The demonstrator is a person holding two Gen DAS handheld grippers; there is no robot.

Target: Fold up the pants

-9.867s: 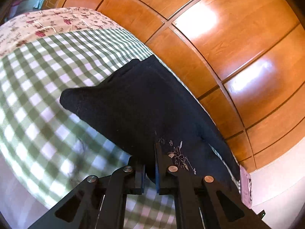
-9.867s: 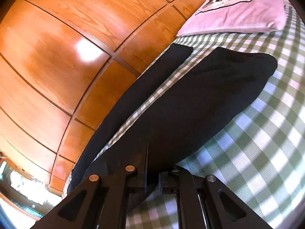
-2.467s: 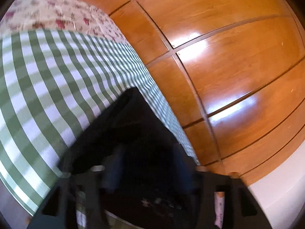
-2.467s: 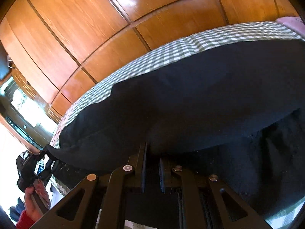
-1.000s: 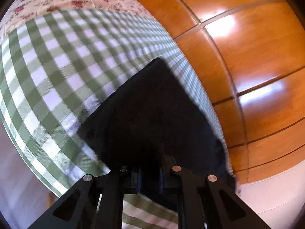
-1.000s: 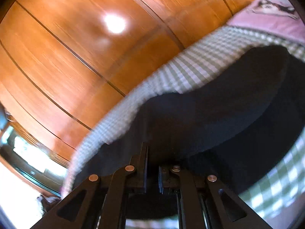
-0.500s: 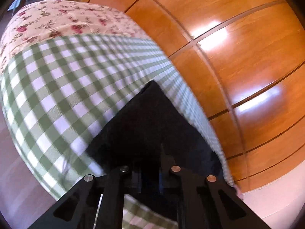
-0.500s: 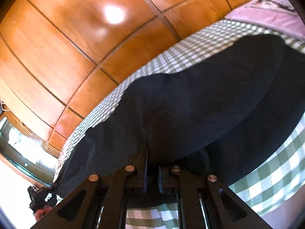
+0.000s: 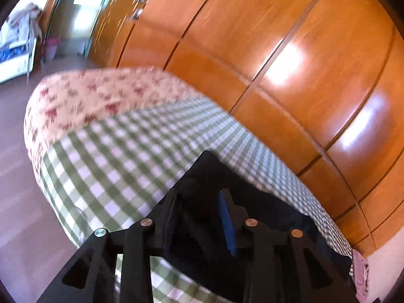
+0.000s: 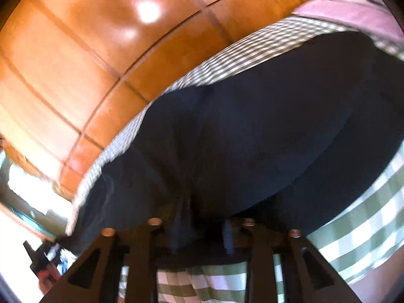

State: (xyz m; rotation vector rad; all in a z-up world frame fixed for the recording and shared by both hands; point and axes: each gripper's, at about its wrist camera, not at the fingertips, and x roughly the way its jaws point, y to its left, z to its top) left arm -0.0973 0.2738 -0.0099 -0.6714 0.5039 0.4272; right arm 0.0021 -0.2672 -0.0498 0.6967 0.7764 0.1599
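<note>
On the checked bed (image 9: 121,151) the dark pants (image 10: 252,139) lie doubled over, one layer atop another, so we judge a fold laid and more left. Our left claw (image 9: 199,217) and right claw (image 10: 202,227) are opening, cloth loose between the jaws. No containers show.

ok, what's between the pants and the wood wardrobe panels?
Only a strip of green checked bedcover separates the pants from the wardrobe panels; left wrist view shows it, right wrist too.
</note>
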